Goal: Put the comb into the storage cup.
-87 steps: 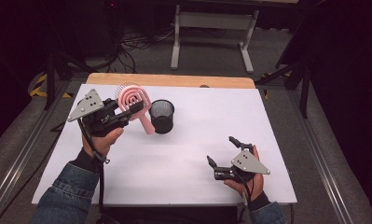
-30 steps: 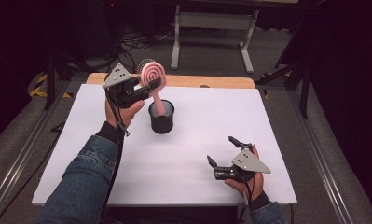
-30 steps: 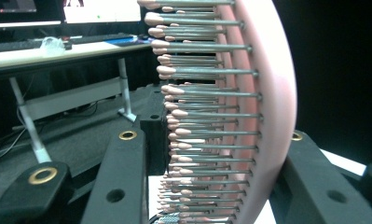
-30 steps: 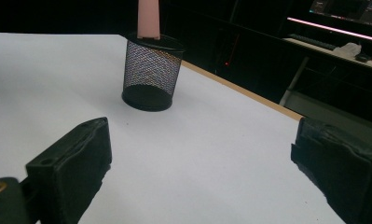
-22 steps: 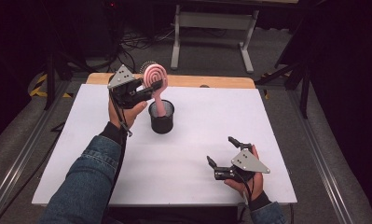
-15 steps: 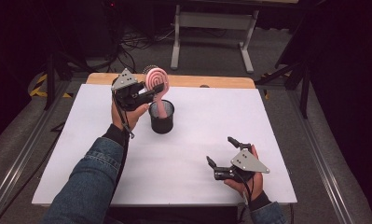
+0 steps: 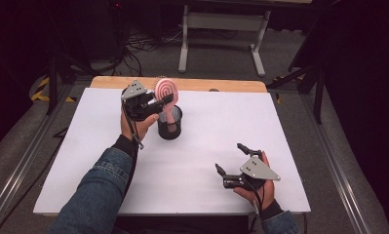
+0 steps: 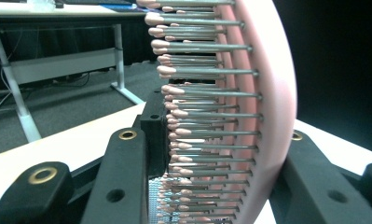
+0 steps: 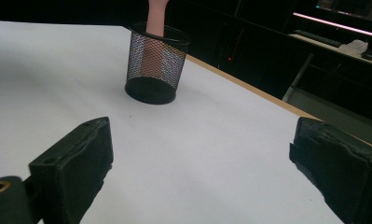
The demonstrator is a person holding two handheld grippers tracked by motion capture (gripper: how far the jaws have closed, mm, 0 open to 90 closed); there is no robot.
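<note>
Now lowered handle-first into mesh pen cup (image 7: 169, 122) near table's (image 7: 280, 122) far edge: pink hairbrush (image 7: 165, 91), clamped by left gripper (image 7: 155, 103); right gripper (image 7: 231, 158) idle, agape.

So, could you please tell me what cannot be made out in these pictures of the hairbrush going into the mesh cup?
- Hairbrush handle tip: in the high view the mesh cup wall hides it, so whether it touches the bottom is unclear.
- Brush head: in the right gripper view, cut off by the top edge.
- Left gripper pads: in the left gripper view, bristles cover the contact.
- Right gripper grip by the hand: the grey plate hides it.
</note>
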